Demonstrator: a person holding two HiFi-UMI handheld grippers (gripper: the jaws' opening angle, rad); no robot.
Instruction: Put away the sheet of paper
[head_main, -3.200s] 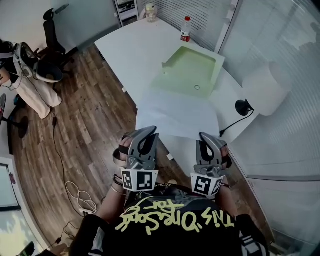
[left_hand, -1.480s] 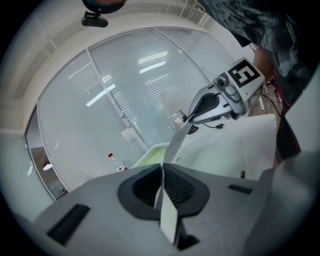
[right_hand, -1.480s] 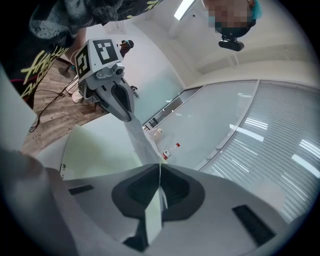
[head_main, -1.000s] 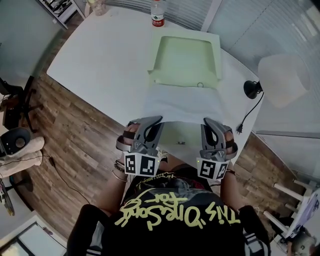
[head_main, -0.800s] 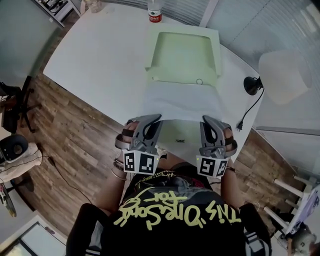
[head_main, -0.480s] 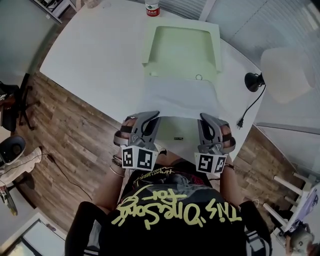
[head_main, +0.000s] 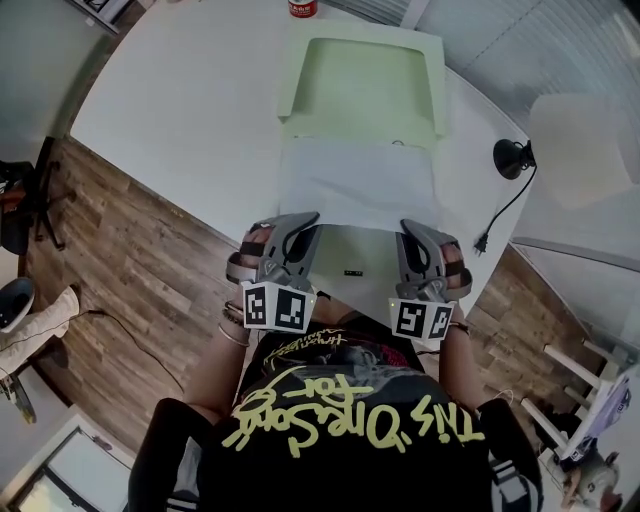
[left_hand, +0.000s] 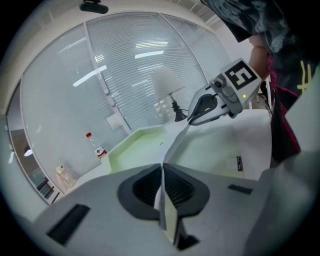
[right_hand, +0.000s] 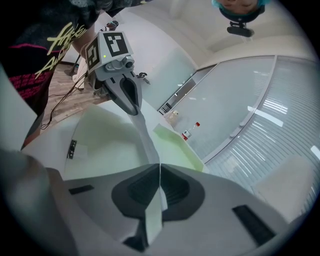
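Observation:
A white sheet of paper (head_main: 355, 185) stretches from my two grippers toward an open pale green folder (head_main: 365, 75) on the white table (head_main: 180, 110). Its far edge reaches the folder's near edge. My left gripper (head_main: 300, 222) is shut on the sheet's near left corner, and my right gripper (head_main: 412, 228) on the near right corner. In the left gripper view the paper edge runs from my jaws (left_hand: 161, 167) across to the right gripper (left_hand: 192, 117). The right gripper view shows the same edge from its jaws (right_hand: 159, 167) to the left gripper (right_hand: 132, 107). Between the grippers lies a pale greenish surface with a small dark mark (head_main: 352, 271).
A red-capped bottle (head_main: 302, 8) stands behind the folder at the table's far edge. A lamp with a white shade (head_main: 585, 125) and black base (head_main: 512, 158) is at the right, its cable trailing off the table. Wooden floor lies to the left.
Since the earliest frame the sheet's near edge has been raised and the sheet carried up to the folder. Over the last second both grippers sank a little with the sheet.

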